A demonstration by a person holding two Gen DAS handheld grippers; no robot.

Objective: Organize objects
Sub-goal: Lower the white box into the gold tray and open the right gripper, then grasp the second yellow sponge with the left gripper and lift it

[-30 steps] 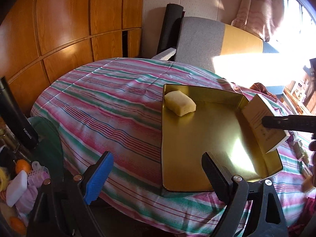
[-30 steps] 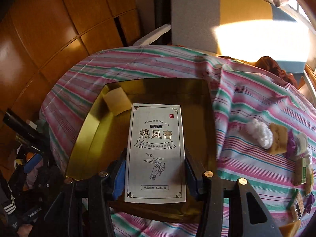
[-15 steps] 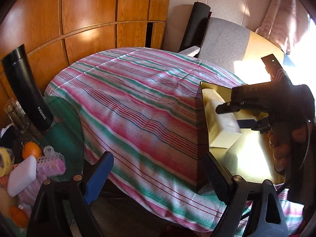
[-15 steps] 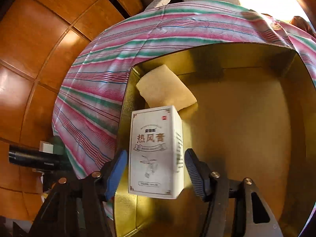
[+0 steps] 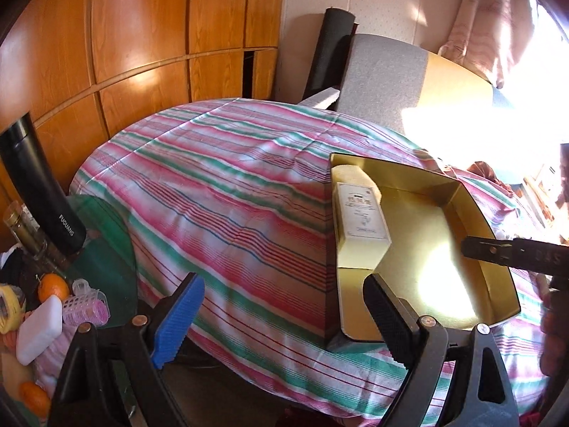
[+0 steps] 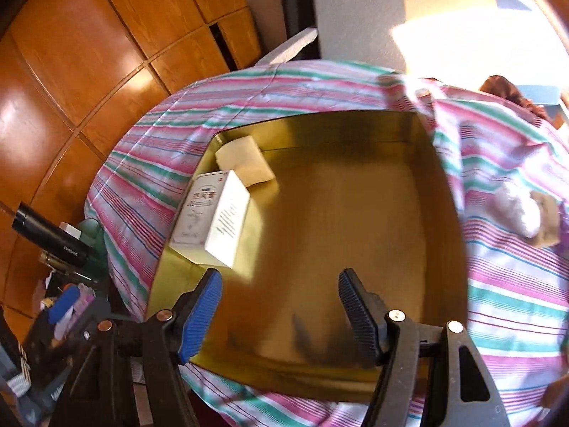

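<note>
One gold tray (image 6: pixel 441 192) is sitting on the striped cloth (image 5: pixel 220 178), holding two items: one white box (image 6: pixel 213 217) printed with Chinese characters, lying along the tray's left wall, and one pale sponge (image 6: pixel 245 160) touching it in the far-left corner. One black flask (image 5: pixel 39 185) is reading "FUGUANG". The right gripper (image 6: pixel 281 309) has just been opening, nothing between its jaws. The left gripper (image 5: pixel 281 320) is standing wide apart, empty.

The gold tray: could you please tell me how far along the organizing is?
Done: the yellow sponge and white box lie in the gold tray. In hand: nothing; the right gripper has just opened off the box, and the left gripper is open too. Left: small items on the striped cloth.
</note>
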